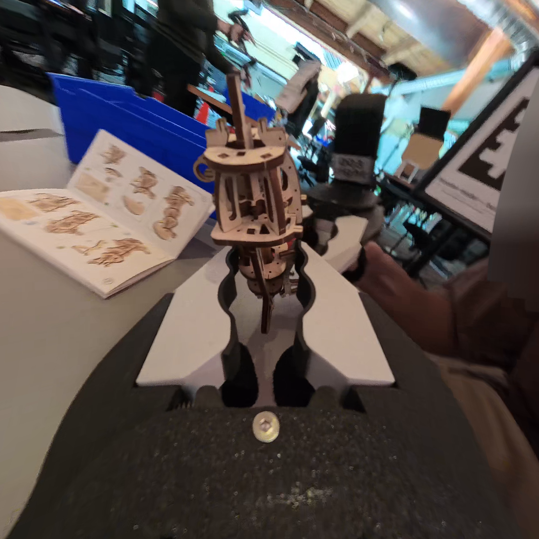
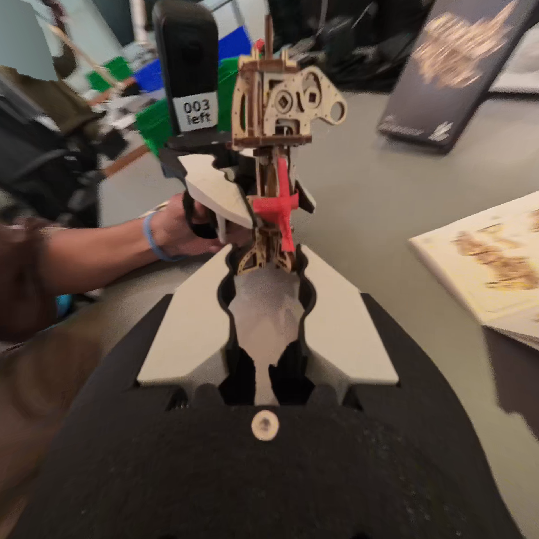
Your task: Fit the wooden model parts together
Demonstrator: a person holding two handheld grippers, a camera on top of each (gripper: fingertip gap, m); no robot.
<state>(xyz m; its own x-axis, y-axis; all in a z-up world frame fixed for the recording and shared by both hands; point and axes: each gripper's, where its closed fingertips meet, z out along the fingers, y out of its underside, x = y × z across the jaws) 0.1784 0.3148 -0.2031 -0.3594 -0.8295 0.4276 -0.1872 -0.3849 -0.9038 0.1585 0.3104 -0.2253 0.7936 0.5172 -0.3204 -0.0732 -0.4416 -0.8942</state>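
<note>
Both my claws pinch the wooden model point(image 1: 253, 204): my left gripper point(image 1: 264, 274) at its taped middle, my right gripper point(image 2: 264, 262) at its base. Most looks assembled; what remains, I can't tell.

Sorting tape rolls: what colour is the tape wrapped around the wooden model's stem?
Red tape, crossed on the wooden model; clearest in the right wrist view.

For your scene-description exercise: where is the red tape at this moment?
In the right wrist view, the red tape is wrapped around the wooden model's narrow middle, just above the right gripper and beside the left gripper.
</note>
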